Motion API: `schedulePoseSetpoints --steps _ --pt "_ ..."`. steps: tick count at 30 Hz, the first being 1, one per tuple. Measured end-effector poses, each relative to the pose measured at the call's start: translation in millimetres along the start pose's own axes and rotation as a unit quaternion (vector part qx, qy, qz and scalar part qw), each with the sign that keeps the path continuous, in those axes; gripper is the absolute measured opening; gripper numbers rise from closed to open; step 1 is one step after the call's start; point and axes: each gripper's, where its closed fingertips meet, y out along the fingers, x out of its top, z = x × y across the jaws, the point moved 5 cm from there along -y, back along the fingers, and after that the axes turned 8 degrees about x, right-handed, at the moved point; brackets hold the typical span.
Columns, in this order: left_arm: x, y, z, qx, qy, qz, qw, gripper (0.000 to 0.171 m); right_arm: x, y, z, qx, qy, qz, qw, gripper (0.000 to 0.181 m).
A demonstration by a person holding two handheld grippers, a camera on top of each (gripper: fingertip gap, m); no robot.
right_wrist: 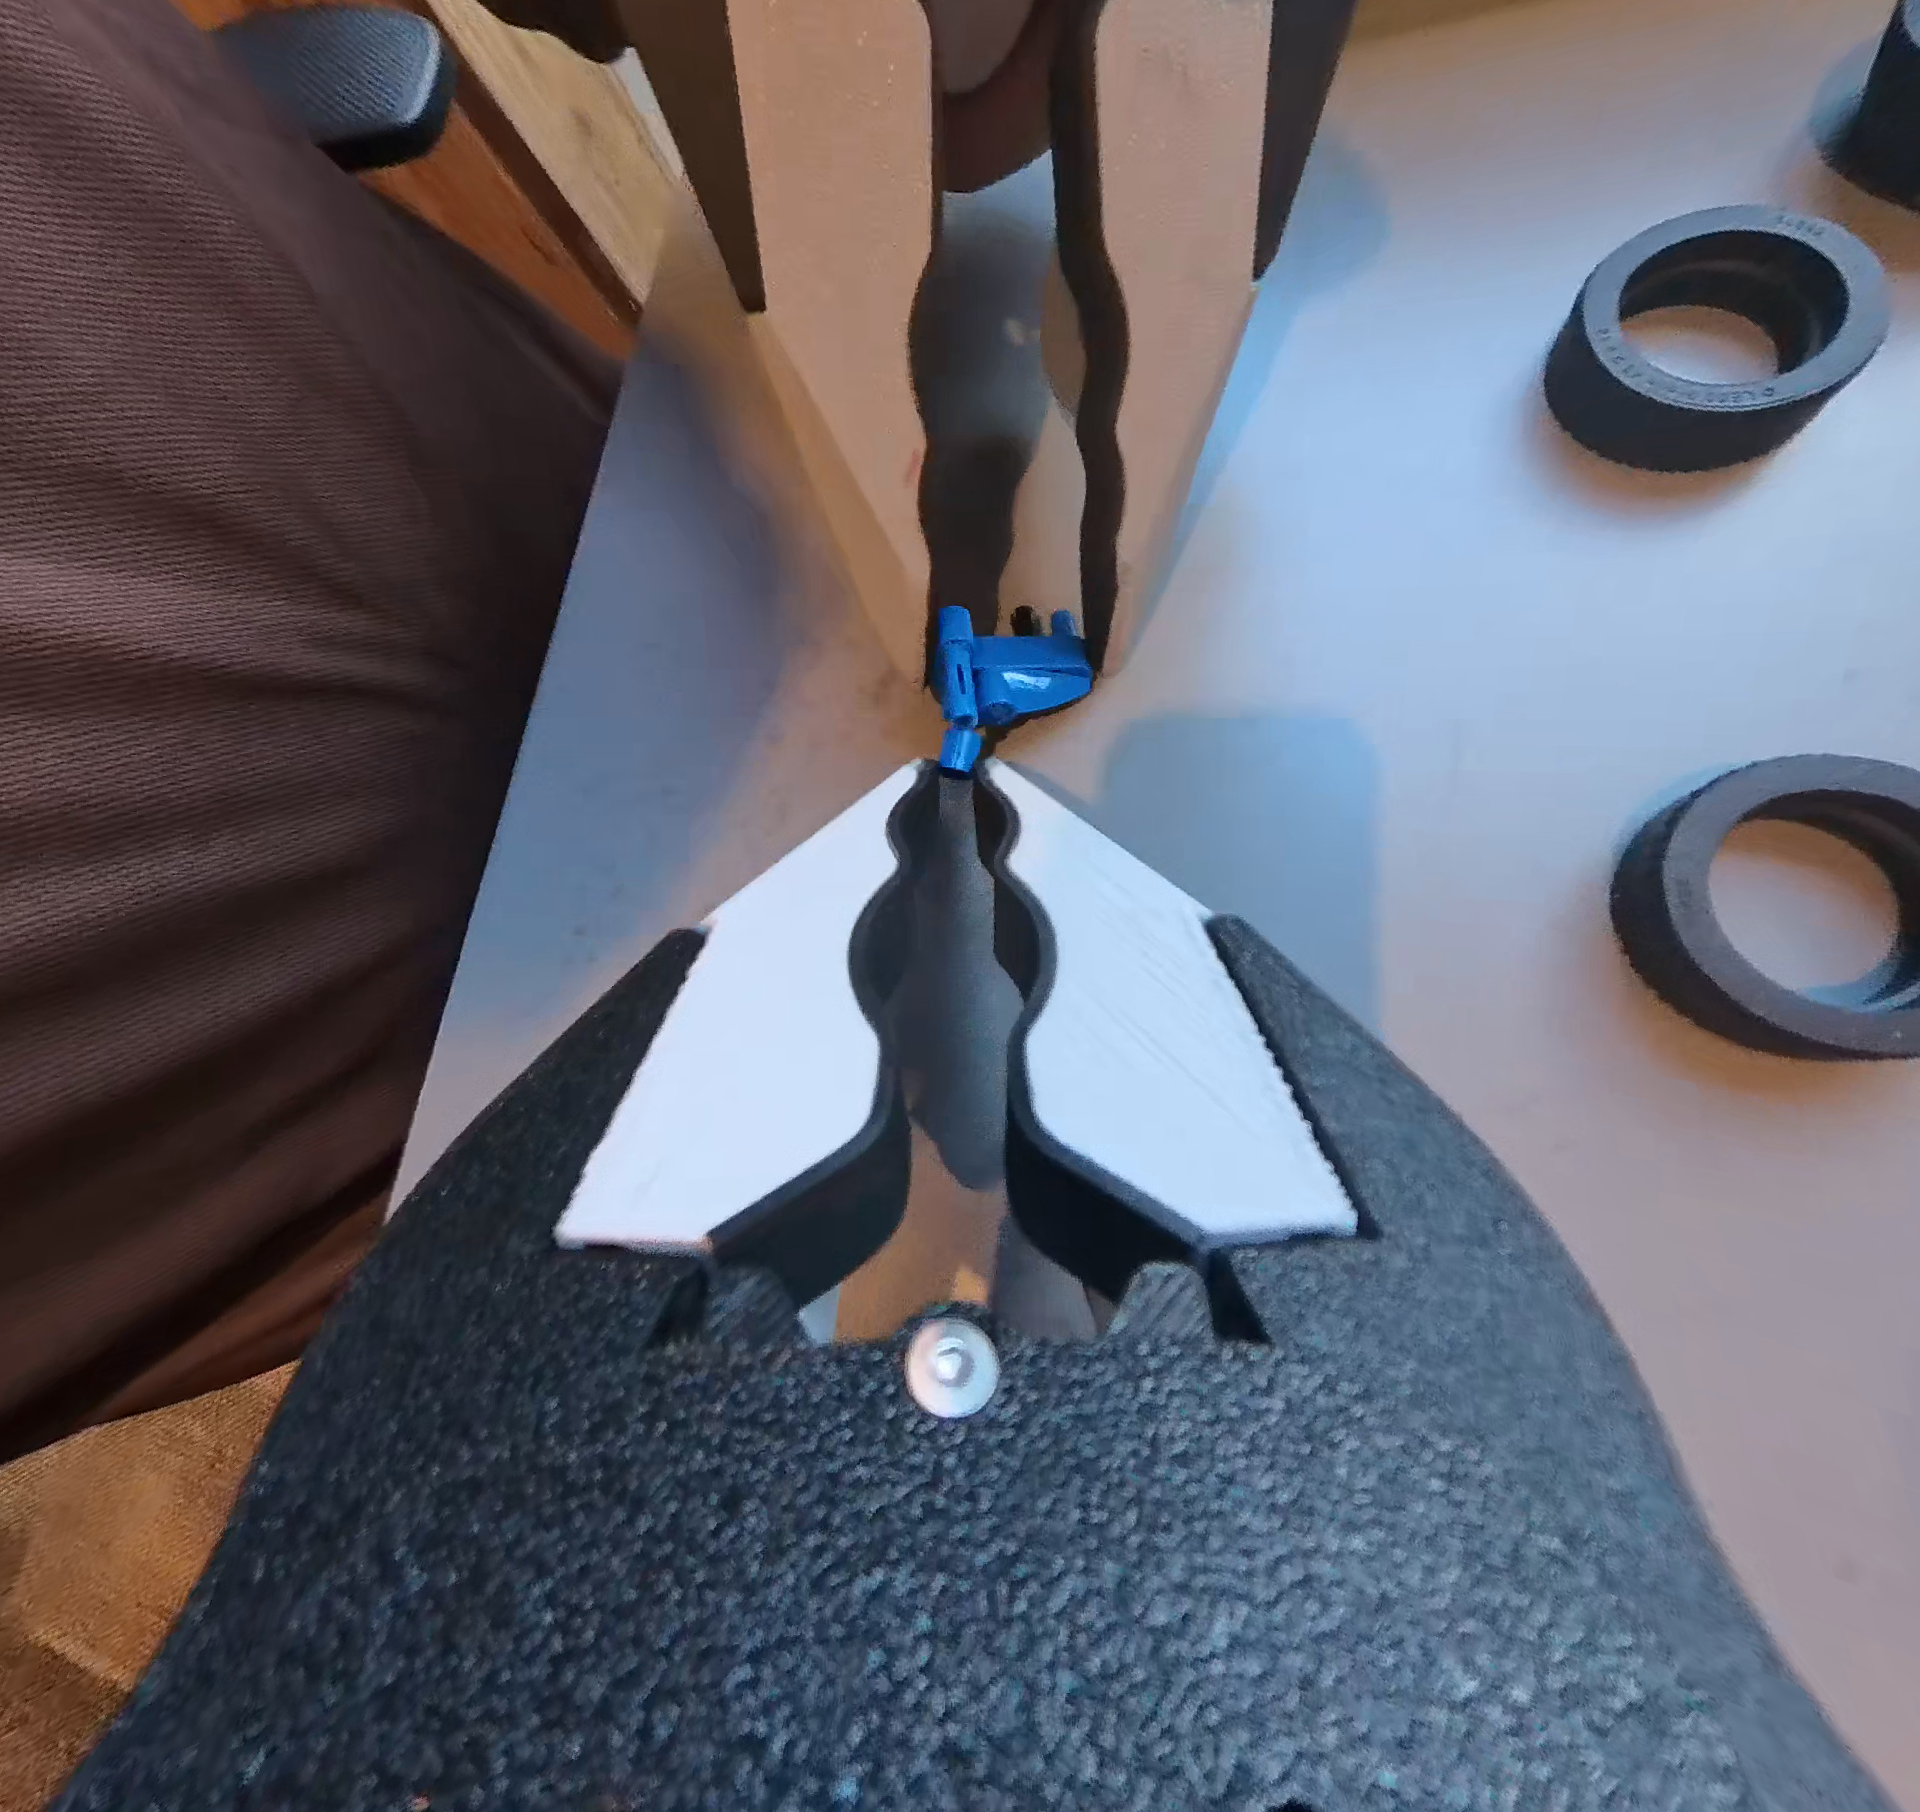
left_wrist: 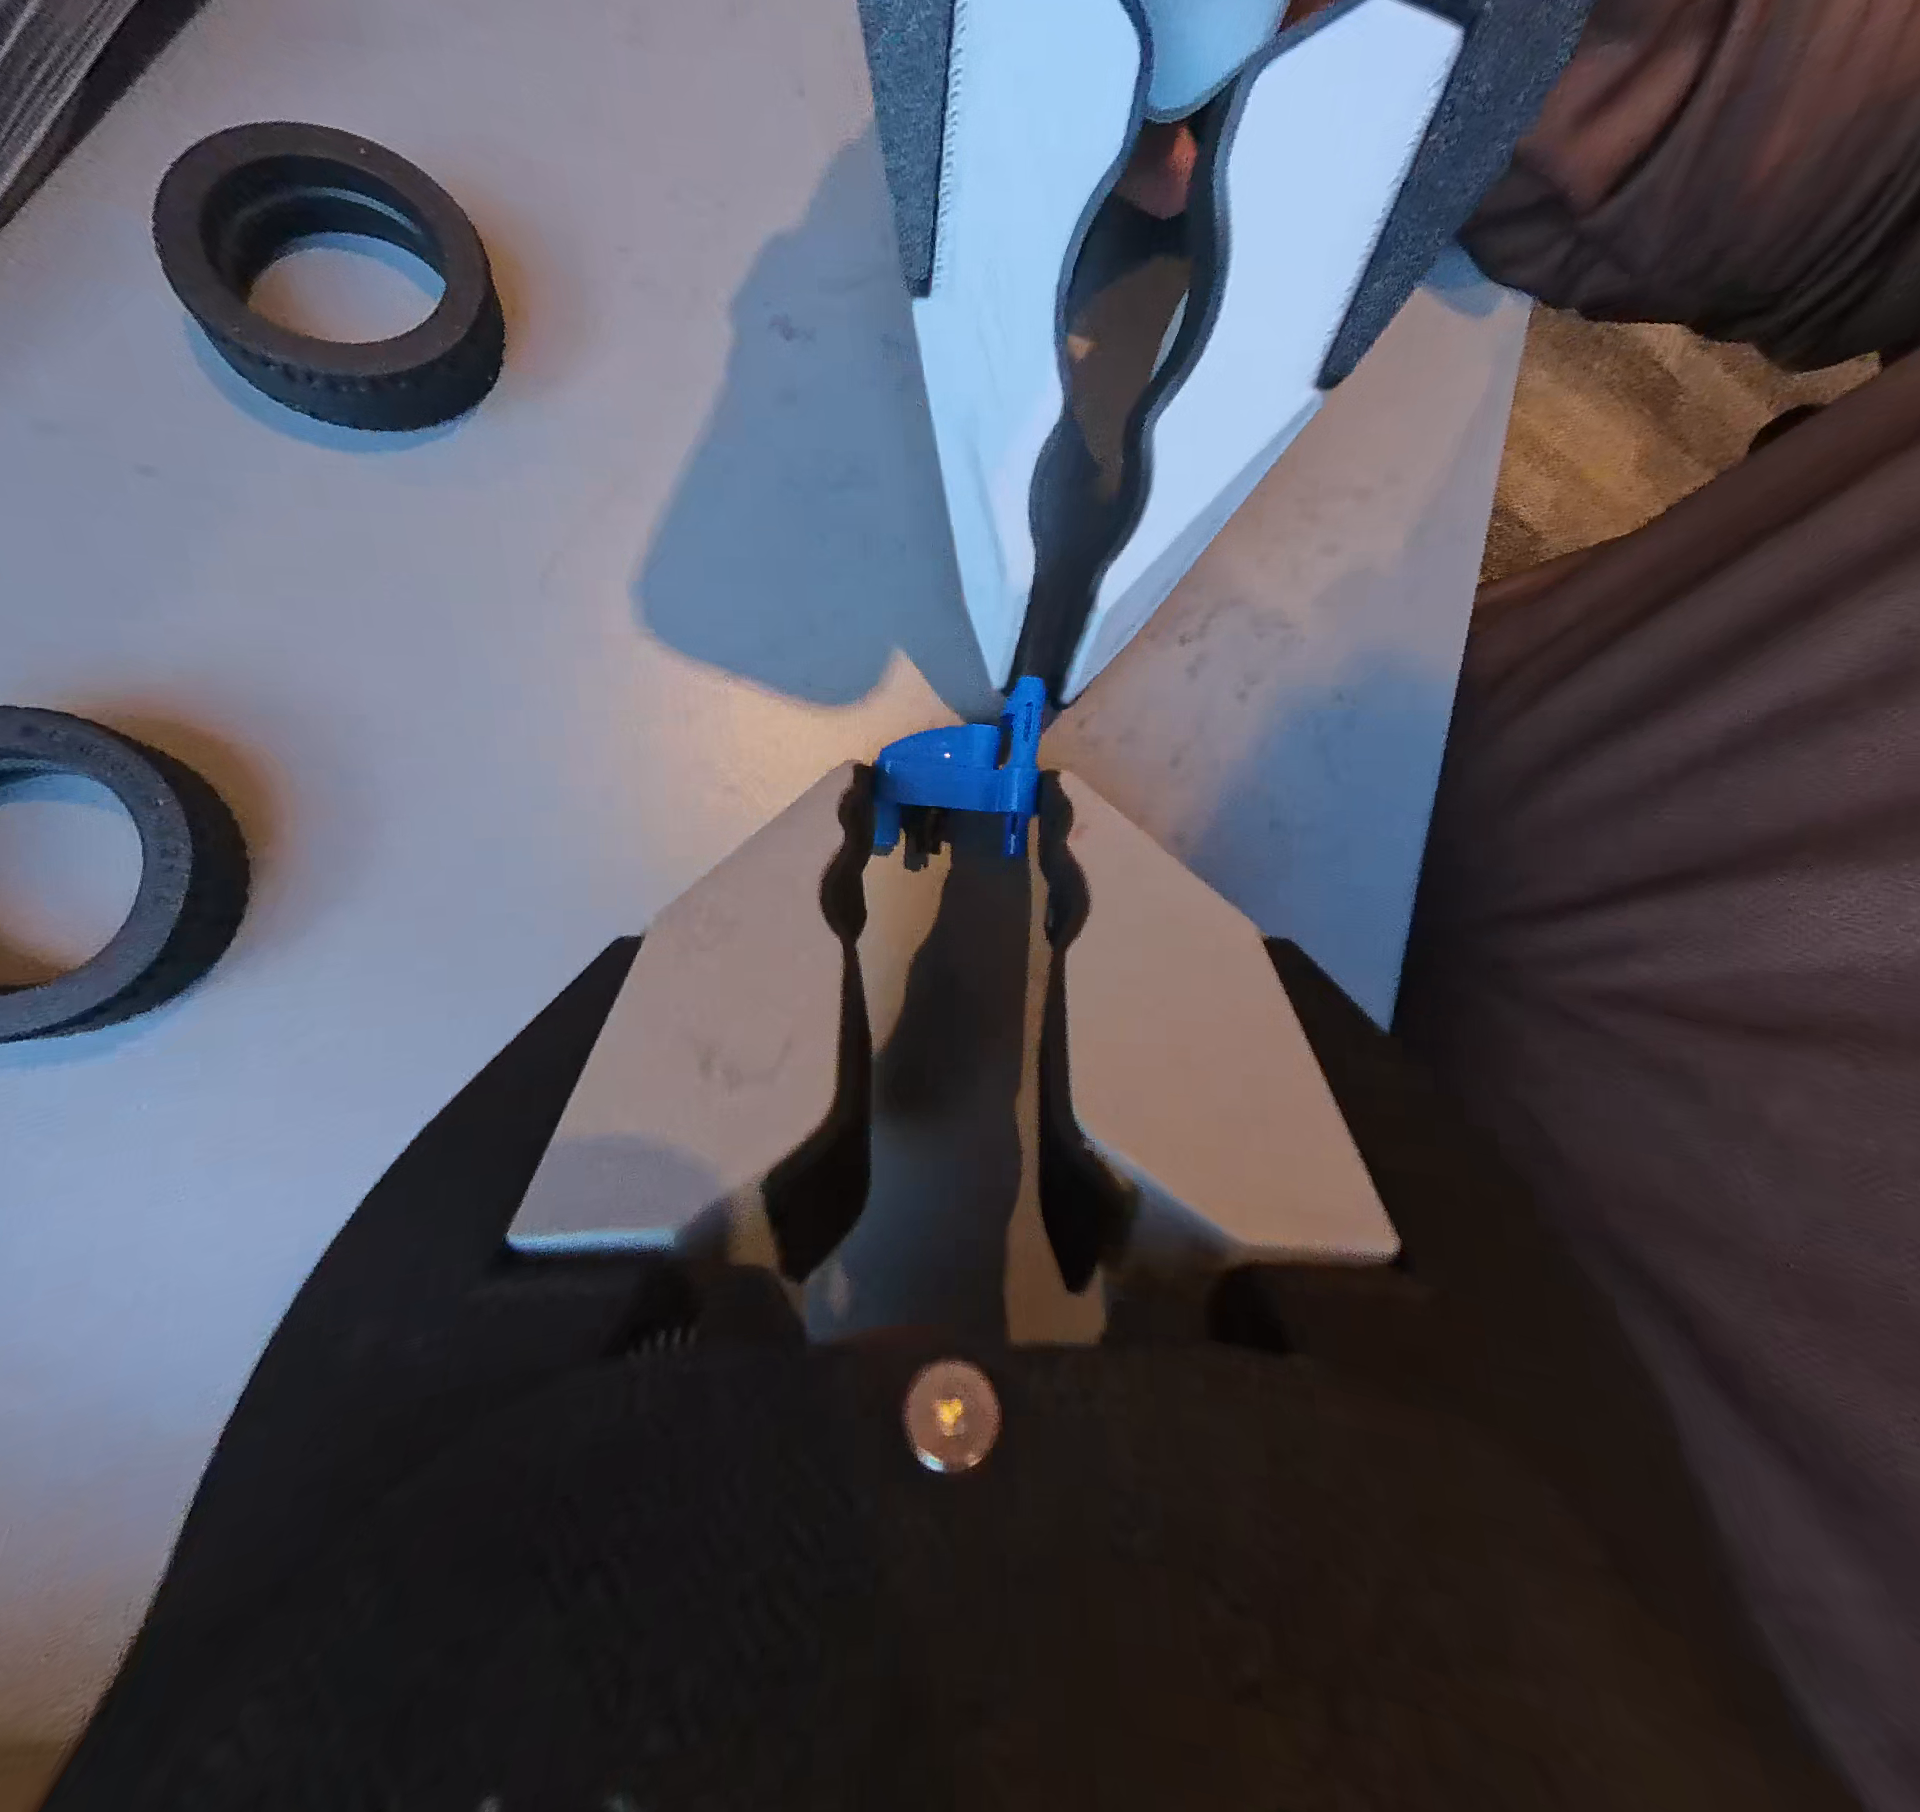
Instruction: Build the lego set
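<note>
Left hand-held gripper [left_wrist: 951, 806] clamps a glossy blue angular lego piece [left_wrist: 951, 775]; right hand-held gripper [right_wrist: 956, 770] pinches a small blue peg [right_wrist: 957, 750] at its 6 o'clock. Matte black rubber tyres [right_wrist: 1714, 339] lie on the smooth pale desk [right_wrist: 1455, 619] at 2 o'clock.

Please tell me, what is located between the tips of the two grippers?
A small blue lego piece with a thin blue pin. The left gripper holds the piece; the right gripper pinches the pin. Both wrist views show this.

Lego piece [left_wrist: 961, 775] between left gripper [left_wrist: 951, 806] and right gripper [right_wrist: 956, 770], tyres [left_wrist: 332, 276] on table [left_wrist: 520, 619]
</note>
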Motion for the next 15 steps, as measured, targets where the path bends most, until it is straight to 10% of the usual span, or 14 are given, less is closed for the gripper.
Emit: schedulePoseSetpoints --steps 15 --pt "-0.3 5.0 -4.3 0.044 0.091 -0.011 0.995 0.03 -0.8 1.4 0.2 0.015 0.01 0.005 1.0 0.006"
